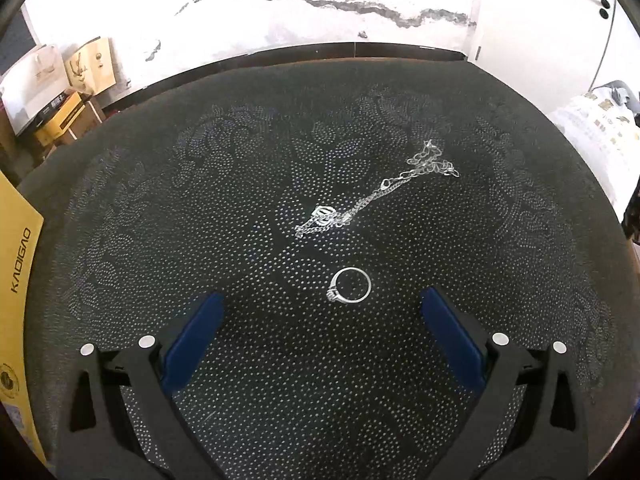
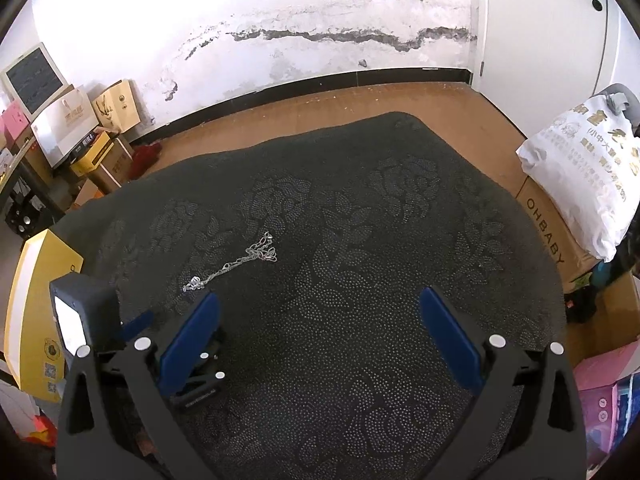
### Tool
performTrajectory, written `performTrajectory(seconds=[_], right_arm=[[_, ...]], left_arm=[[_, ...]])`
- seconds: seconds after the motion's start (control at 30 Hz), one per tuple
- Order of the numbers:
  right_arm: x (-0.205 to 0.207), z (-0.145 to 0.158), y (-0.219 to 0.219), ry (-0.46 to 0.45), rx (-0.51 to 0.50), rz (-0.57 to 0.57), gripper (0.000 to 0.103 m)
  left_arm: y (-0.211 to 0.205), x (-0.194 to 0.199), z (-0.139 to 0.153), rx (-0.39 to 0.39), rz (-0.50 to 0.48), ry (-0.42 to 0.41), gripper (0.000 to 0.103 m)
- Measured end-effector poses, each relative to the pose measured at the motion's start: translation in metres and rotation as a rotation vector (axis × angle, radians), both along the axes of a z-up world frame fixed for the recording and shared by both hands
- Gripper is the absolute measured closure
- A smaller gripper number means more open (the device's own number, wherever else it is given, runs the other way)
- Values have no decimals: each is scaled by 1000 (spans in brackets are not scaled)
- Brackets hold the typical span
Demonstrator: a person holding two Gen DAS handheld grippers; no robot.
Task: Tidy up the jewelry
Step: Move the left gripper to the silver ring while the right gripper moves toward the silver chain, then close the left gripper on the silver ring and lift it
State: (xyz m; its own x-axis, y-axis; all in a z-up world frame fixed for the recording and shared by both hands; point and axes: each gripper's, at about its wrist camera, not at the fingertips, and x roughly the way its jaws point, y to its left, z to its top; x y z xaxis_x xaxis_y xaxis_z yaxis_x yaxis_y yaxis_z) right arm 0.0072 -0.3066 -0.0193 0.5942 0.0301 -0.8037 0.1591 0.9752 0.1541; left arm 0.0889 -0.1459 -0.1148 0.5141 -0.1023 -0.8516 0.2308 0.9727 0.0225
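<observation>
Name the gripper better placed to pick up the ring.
Left. The ring lies just ahead between the open left gripper; the right gripper faces bare cloth.

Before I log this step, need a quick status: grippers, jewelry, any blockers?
Left gripper open, empty, low over the ring. Right gripper open, empty. Necklace lies loose on the dark cloth beyond the ring. Nothing in the way.

Silver ring (image 1: 351,285) and chain (image 1: 376,196) on dark silver-dotted floral cloth (image 1: 160,208).
</observation>
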Motion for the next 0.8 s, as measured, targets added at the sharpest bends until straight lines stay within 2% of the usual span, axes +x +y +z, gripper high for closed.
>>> performTrajectory(seconds=[0.33,0.37,0.57,0.8], right_arm=[[6,-6,-2,22,2,-8,6],[5,-6,-1,21,0,-9,6],[7,-6,-2,25,7,-12,6],[7,-5,-5,16,16,-17,6]], left_arm=[[-4,-7,-3,-15,-5,-63,7],[-5,-8,-3,-16,-11,-67,10],[-5,-12,3,-9,-9,-90,44],[4,-18,2,-15,-27,-111,61]])
